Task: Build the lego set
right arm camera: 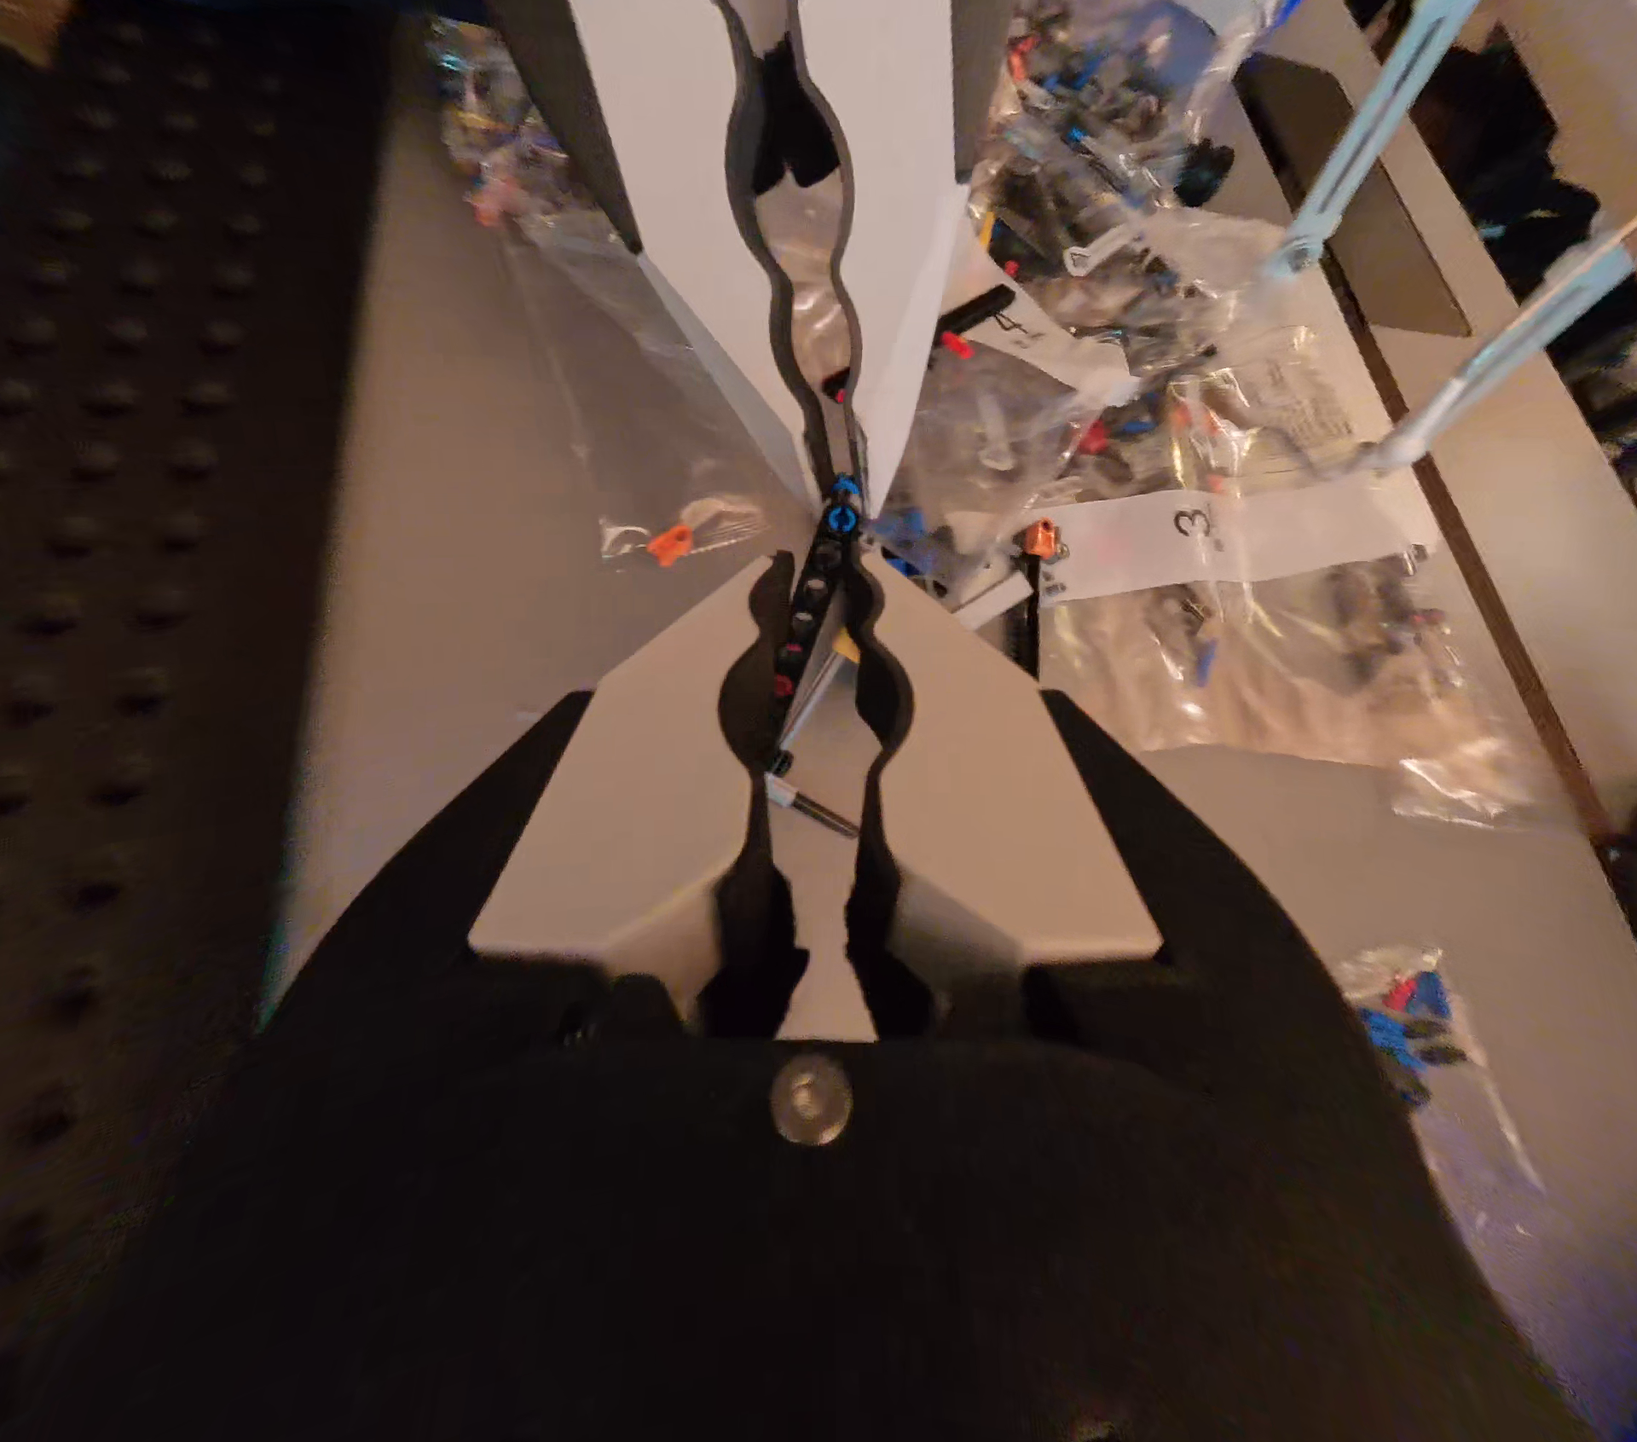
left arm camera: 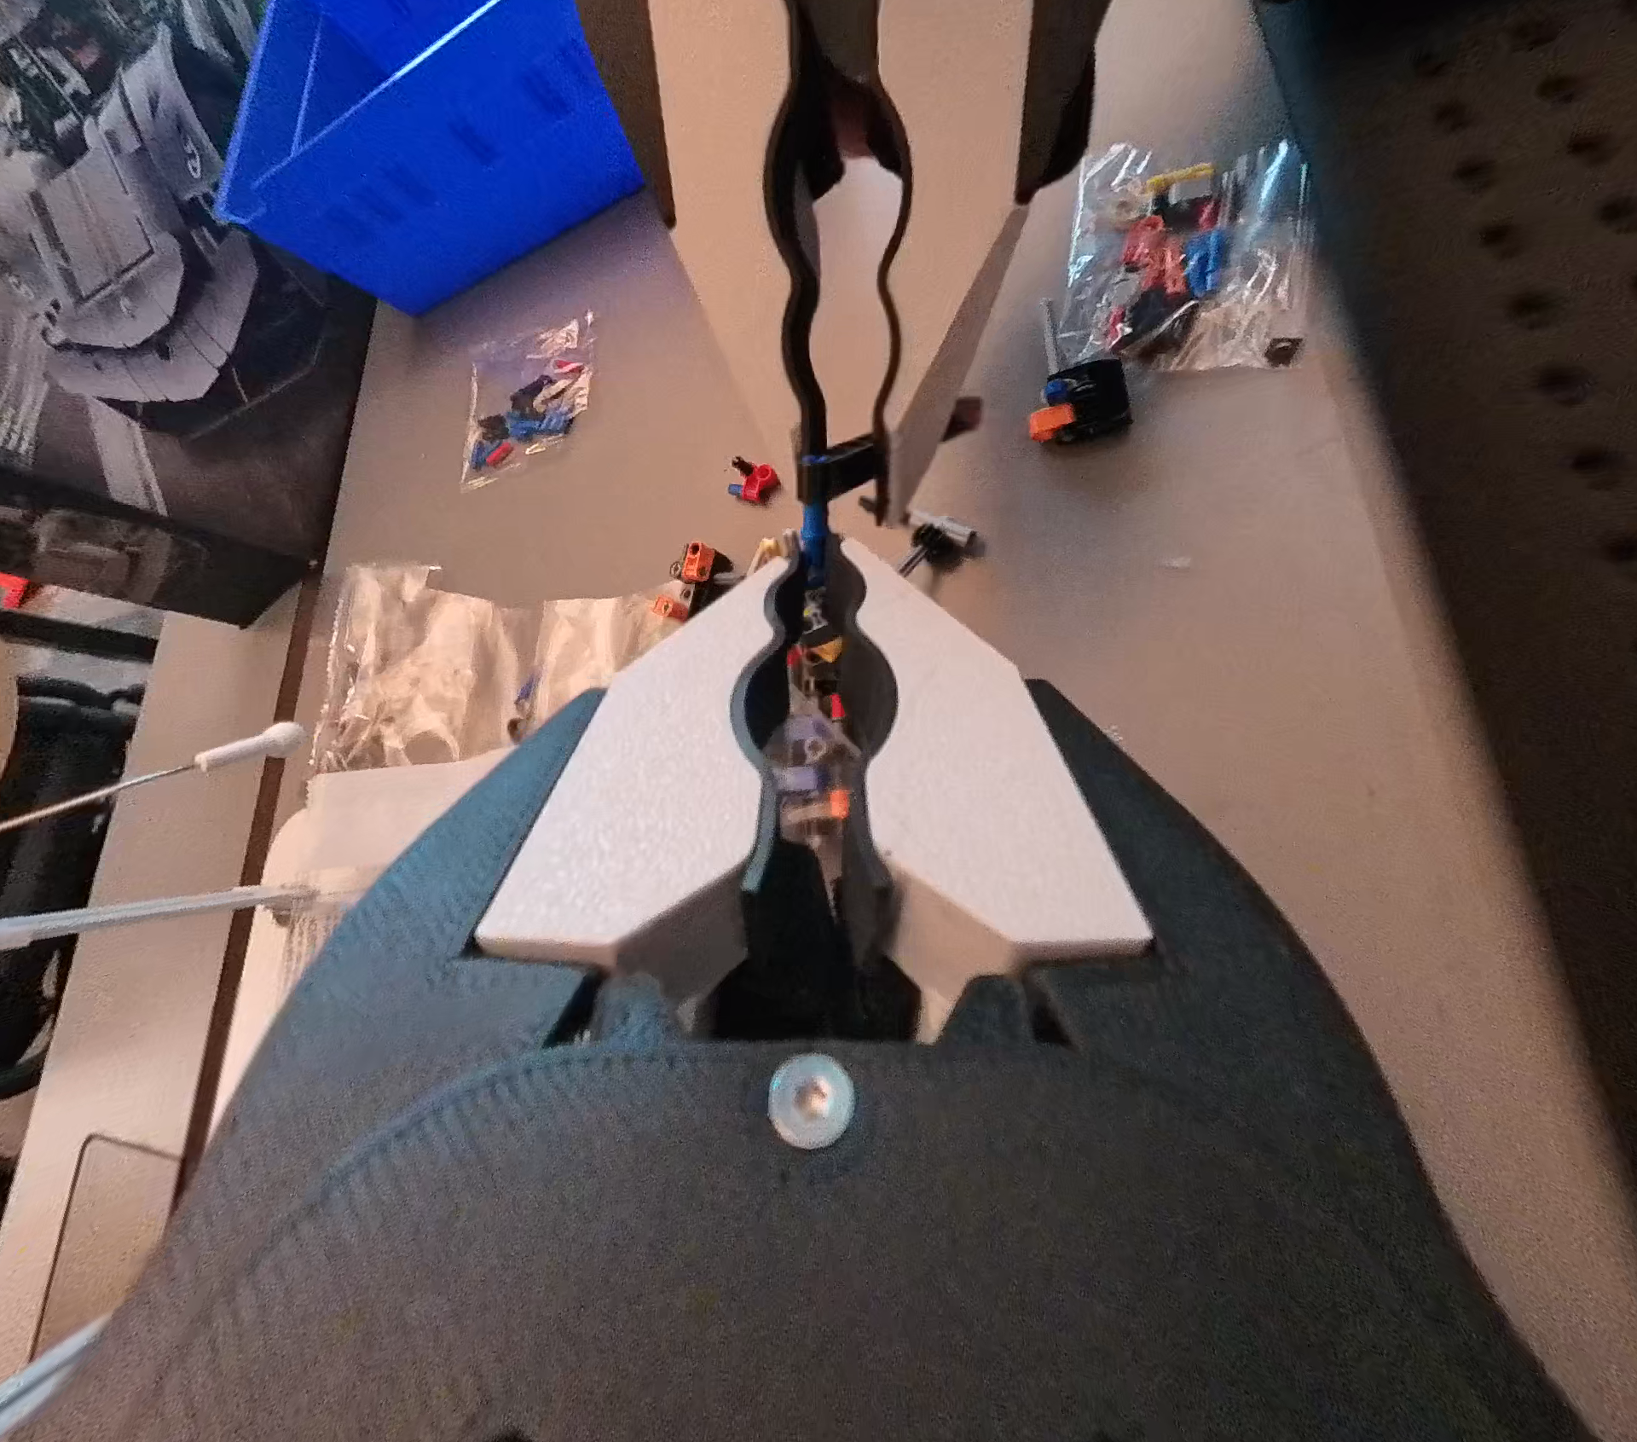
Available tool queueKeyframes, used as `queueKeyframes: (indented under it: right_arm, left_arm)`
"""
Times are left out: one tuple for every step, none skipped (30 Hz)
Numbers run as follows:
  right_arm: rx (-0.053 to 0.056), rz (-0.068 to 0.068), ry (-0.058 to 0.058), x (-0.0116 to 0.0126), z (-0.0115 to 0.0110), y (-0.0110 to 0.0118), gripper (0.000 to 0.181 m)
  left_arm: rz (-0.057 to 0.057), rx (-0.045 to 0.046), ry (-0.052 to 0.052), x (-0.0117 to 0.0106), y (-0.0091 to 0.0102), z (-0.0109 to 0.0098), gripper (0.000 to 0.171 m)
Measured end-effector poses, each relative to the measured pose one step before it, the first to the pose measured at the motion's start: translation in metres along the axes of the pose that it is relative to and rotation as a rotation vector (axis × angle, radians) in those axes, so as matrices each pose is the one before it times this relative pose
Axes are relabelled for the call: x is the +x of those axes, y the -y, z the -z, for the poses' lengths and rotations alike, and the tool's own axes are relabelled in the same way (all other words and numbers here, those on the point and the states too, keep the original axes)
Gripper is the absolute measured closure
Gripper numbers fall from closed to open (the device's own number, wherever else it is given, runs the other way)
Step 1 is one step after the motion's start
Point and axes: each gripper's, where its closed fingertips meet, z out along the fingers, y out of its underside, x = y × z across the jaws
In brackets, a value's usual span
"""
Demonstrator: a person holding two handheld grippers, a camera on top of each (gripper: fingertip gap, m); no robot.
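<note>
my left gripper (left arm camera: 813,567) has its fingers pressed together on a blue pin (left arm camera: 812,540), which sticks out from the tips at 12 o'clock. my right gripper (right arm camera: 819,567) pinches a black technic beam (right arm camera: 808,615) that runs lengthwise between its fingers, its row of holes facing up. the two grippers meet tip to tip over the table (left arm camera: 1196,691), and the blue pin sits in the end hole of the beam, right where the tips meet.

in the left wrist view, the right gripper comes in from 12 o'clock with the beam's black end showing at its tips. a blue bin (left arm camera: 425,97) stands at 10 o'clock. a small clear bag of lego pieces (left arm camera: 527,398) lies at 11 o'clock of my fingers, and another clear bag with red, blue and yellow pieces (left arm camera: 1178,257) lies at 1 o'clock. just below that bag sits a small black and orange sub-assembly (left arm camera: 1085,403). loose red and orange pieces (left arm camera: 753,482) lie on the table near the tips at 11 o'clock.

in the right wrist view, the left gripper comes down from 12 o'clock. many clear bags of parts (right arm camera: 1196,425) are heaped from 1 to 3 o'clock, some with white numbered labels. a small orange piece (right arm camera: 669,542) lies in a bag at 9 o'clock of the tips. a dark studded mat (right arm camera: 159,425) fills the 9 o'clock side.
</note>
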Motion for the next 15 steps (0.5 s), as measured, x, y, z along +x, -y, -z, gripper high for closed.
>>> queueKeyframes:
  right_arm:
    - [-0.0049, -0.0219, 0.0029, 0.00118, -0.00065, -0.00098, 0.174]
    - [-0.0003, -0.0176, 0.0141, -0.00073, -0.00012, -0.00014, 0.176]
    - [0.0007, 0.0037, -0.0022, 0.00018, 0.00035, 0.00029, 0.176]
    - [-0.0029, 0.0075, 0.0049, -0.00168, -0.00029, -0.00026, 0.177]
    - [-0.0066, -0.0046, 0.0224, -0.00352, -0.00138, -0.00069, 0.177]
    - [-0.011, -0.0027, -0.0042, 0.0004, -0.00133, -0.00139, 0.177]
    - [-0.0066, 0.0109, -0.0107, 0.00103, -0.00049, -0.00089, 0.177]
    - [0.0045, -0.0013, 0.0005, 0.00004, 0.00001, 0.00046, 0.177]
    - [0.0147, -0.0102, -0.0023, 0.00124, 0.00116, 0.00203, 0.177]
    - [0.0243, -0.01, -0.0041, 0.00167, 0.00224, 0.00354, 0.177]
    - [0.0255, -0.0164, 0.0077, 0.00017, 0.00273, 0.00379, 0.177]
    - [0.0274, -0.0104, 0.0033, 0.00022, 0.00261, 0.00418, 0.177]
    - [0.0244, -0.0072, -0.0028, 0.00081, 0.0019, 0.00382, 0.177]
    - [0.0173, -0.0165, 0.0112, -0.00073, 0.00081, 0.00266, 0.177]
    - [0.0199, -0.0226, 0.0135, -0.00056, 0.00068, 0.00259, 0.177]
  left_arm:
    - [-0.0065, -0.01004, 0.0046, -0.00027, -0.00119, -0.00064, 0.169]
    - [-0.0173, -0.00939, -0.0018, 0.00159, -0.0009, -0.00081, 0.169]
    - [-0.0129, -0.01069, 0.0024, 0.00097, -0.00096, -0.00138, 0.168]
    - [-0.0039, 0.00004, -0.0081, 0.00215, 0.00085, -0.00162, 0.167]
    - [0.0004, 0.00809, -0.0128, 0.00285, 0.00214, -0.00137, 0.164]
    - [-0.0067, -0.01058, 0.0013, 0.0009, -0.00086, -0.00127, 0.167]
    - [-0.0181, -0.01197, 0.0129, -0.00086, -0.00175, -0.00097, 0.168]
    - [0.0043, -0.00531, -0.0036, 0.00025, -0.00065, 0.00004, 0.168]
    - [0.0082, 0.00691, 0.004, -0.00152, 0.00069, 0.00092, 0.168]
    - [0.0071, 0.01524, 0.009, -0.00246, 0.00147, 0.00148, 0.168]
    - [0.0128, 0.0198, -0.0041, -0.00083, 0.00256, 0.00182, 0.168]
    - [0.0056, 0.02232, -0.0004, -0.00096, 0.00303, 0.0023, 0.168]
    - [0.0049, 0.01898, 0.0058, -0.00193, 0.00259, 0.00237, 0.168]
    - [0.0061, 0.0088, -0.007, 0.00007, 0.00144, 0.00183, 0.168]
    - [-0.0006, 0.00554, -0.0032, -0.00006, 0.00118, 0.0018, 0.168]
